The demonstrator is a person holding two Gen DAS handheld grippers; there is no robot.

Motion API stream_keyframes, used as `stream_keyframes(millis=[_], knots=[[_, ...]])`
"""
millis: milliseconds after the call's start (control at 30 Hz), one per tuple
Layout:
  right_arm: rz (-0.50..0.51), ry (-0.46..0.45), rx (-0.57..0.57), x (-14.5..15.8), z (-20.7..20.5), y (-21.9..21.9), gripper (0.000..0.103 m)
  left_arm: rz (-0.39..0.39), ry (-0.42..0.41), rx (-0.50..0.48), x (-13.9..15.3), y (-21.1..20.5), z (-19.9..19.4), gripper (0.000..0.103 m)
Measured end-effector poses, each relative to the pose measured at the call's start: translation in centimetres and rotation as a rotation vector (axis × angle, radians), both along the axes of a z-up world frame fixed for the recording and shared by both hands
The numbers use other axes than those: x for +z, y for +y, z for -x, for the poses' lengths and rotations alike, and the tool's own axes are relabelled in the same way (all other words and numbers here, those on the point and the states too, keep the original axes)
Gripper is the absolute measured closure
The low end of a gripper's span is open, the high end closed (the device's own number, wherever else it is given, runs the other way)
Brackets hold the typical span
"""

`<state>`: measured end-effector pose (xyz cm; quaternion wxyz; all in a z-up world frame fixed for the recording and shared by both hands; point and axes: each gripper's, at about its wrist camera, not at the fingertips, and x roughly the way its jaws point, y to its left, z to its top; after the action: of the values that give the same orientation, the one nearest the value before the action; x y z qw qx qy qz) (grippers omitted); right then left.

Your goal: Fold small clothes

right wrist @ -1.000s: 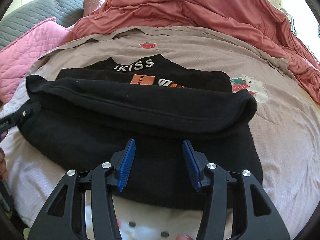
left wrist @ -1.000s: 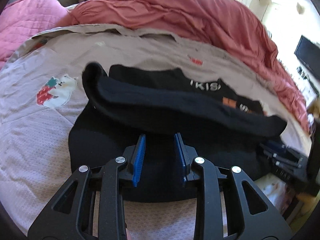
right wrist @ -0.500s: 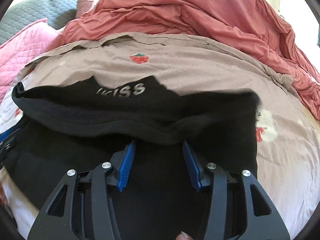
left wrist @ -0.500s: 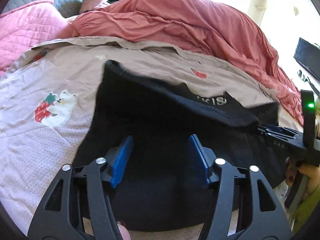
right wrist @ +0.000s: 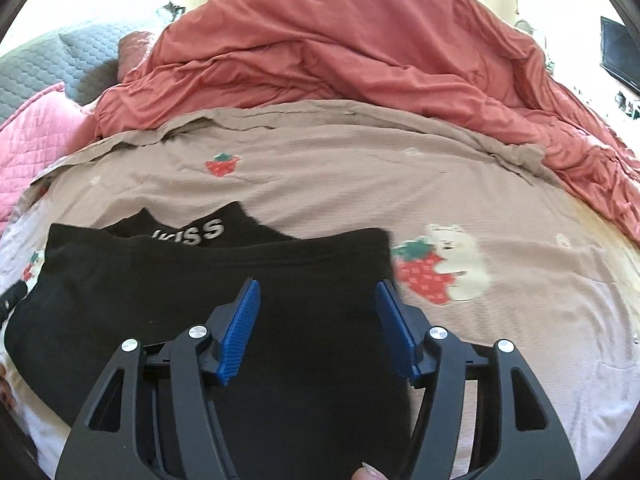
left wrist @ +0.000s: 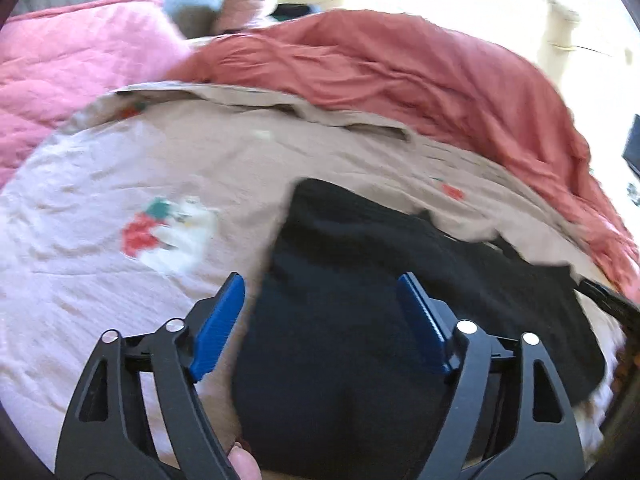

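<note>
A black garment (left wrist: 360,320) with white lettering (right wrist: 192,233) lies folded over on the beige bedspread (right wrist: 360,184). Its lower half lies over the upper half, with only the neck part and letters showing beyond the folded edge. My left gripper (left wrist: 320,312) is open and empty, above the garment's left edge. My right gripper (right wrist: 318,320) is open and empty, above the garment's right part. The tip of the other gripper shows at the right edge of the left wrist view (left wrist: 608,296).
A red duvet (right wrist: 360,48) is bunched along the far side of the bed. Pink quilted bedding (left wrist: 68,68) and a grey pillow (right wrist: 60,64) lie at the far left. The bedspread has strawberry-and-bear prints (right wrist: 444,264). A dark screen (right wrist: 620,52) stands at the far right.
The lower half of the garment was carried over the upper half and laid flat. Both grippers opened wider and let go of it. The orange print is now covered.
</note>
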<state>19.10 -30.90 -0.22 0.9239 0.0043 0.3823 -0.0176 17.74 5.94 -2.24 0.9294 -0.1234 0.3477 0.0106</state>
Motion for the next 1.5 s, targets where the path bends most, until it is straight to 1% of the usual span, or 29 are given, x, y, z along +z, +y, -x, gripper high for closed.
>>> stream_keyframes(millis=[33,100,133,200,233,267,333,367,467,500,567,600,633,667,700,733,767,800,867,967,1067,1133,1167,1200,1233,1267,1333,1400,1500], knots=[[-0.004,0.002,-0.01,0.1,-0.1,-0.5,0.044,0.017,0.03,0.028,0.1,0.5,-1.0,0.031],[-0.025,0.008,-0.026,0.3,-0.4,-1.5,0.044,0.067,0.121,0.09,-0.1,1.4,-3.6,0.032],[-0.032,0.015,-0.027,0.2,-0.6,-1.8,0.044,0.108,0.154,0.126,-0.2,2.0,-4.7,0.037],[-0.043,0.036,-0.04,-0.1,-1.3,-2.3,0.044,0.189,0.182,0.166,-0.5,2.7,-5.9,0.038],[-0.048,0.045,-0.041,-0.2,-1.5,-2.5,0.044,0.206,0.173,0.178,-0.7,2.8,-6.0,0.038],[-0.057,0.057,-0.043,-0.5,-1.8,-2.7,0.044,0.199,0.158,0.182,-0.9,2.9,-6.0,0.038],[-0.061,0.07,-0.046,-1.0,-2.1,-3.0,0.044,0.174,0.126,0.157,-1.6,2.9,-5.5,0.038],[-0.059,0.078,-0.048,-1.3,-2.3,-3.2,0.044,0.186,0.127,0.14,-1.9,3.0,-5.5,0.038],[-0.062,0.093,-0.058,-2.1,-3.0,-3.5,0.044,0.277,0.18,0.056,-2.8,3.5,-6.7,0.038],[-0.085,0.094,-0.062,-2.3,-3.3,-3.7,0.044,0.281,0.175,0.036,-2.7,3.5,-6.9,0.038],[-0.132,0.089,-0.065,-2.4,-3.6,-3.9,0.047,0.273,0.186,-0.001,-2.7,3.2,-7.2,0.038],[-0.155,0.089,-0.067,-2.5,-3.8,-4.0,0.056,0.268,0.186,-0.011,-2.6,3.1,-7.1,0.038],[-0.171,0.092,-0.067,-2.7,-4.0,-4.0,0.062,0.26,0.184,-0.026,-2.5,2.9,-7.2,0.044],[-0.179,0.098,-0.064,-2.8,-4.2,-3.9,0.064,0.242,0.178,-0.039,-2.4,2.8,-7.3,0.054],[-0.167,0.098,-0.063,-2.9,-4.2,-3.7,0.071,0.224,0.178,-0.047,-2.3,2.7,-7.4,0.06],[-0.159,0.098,-0.059,-3.0,-4.3,-3.6,0.083,0.214,0.183,-0.045,-2.4,2.6,-7.5,0.071],[-0.151,0.094,-0.056,-3.0,-4.2,-3.4,0.088,0.208,0.19,-0.052,-2.6,2.5,-7.5,0.085],[-0.154,0.085,-0.058,-2.9,-4.0,-3.4,0.092,0.203,0.194,-0.058,-2.7,2.5,-7.5,0.089],[-0.169,0.06,-0.067,-2.4,-3.6,-3.7,0.094,0.196,0.18,-0.065,-2.4,2.4,-7.3,0.095],[-0.169,0.014,-0.076,-1.2,-3.0,-4.0,0.095,0.179,0.118,-0.068,-1.0,2.4,-6.8,0.099],[-0.172,-0.015,-0.081,-0.2,-3.0,-4.5,0.095,0.173,0.051,-0.07,0.2,2.3,-6.4,0.099],[-0.16,-0.012,-0.09,-0.3,-3.4,-4.6,0.095,0.151,0.035,-0.077,0.4,2.0,-6.3,0.099],[-0.147,0.001,-0.097,-0.7,-3.7,-4.7,0.095,0.12,0.03,-0.084,0.2,1.6,-6.5,0.099],[-0.136,0.021,-0.104,-1.3,-4.0,-4.7,0.095,0.085,0.055,-0.079,-0.4,1.2,-7.0,0.099],[-0.129,0.037,-0.11,-1.8,-4.2,-4.7,0.095,0.071,0.074,-0.075,-0.8,1.1,-7.2,0.098],[-0.121,0.061,-0.115,-2.6,-4.4,-4.6,0.095,0.055,0.114,-0.067,-1.6,1.0,-7.5,0.098],[-0.106,0.079,-0.125,-3.6,-4.5,-4.5,0.095,0.055,0.152,-0.058,-2.5,1.2,-7.8,0.097],[-0.103,0.085,-0.134,-4.2,-4.5,-4.4,0.094,0.058,0.157,-0.054,-2.6,1.3,-7.9,0.095],[-0.071,0.087,-0.142,-4.3,-4.5,-4.2,0.09,0.035,0.166,-0.048,-2.8,1.2,-7.9,0.091]])
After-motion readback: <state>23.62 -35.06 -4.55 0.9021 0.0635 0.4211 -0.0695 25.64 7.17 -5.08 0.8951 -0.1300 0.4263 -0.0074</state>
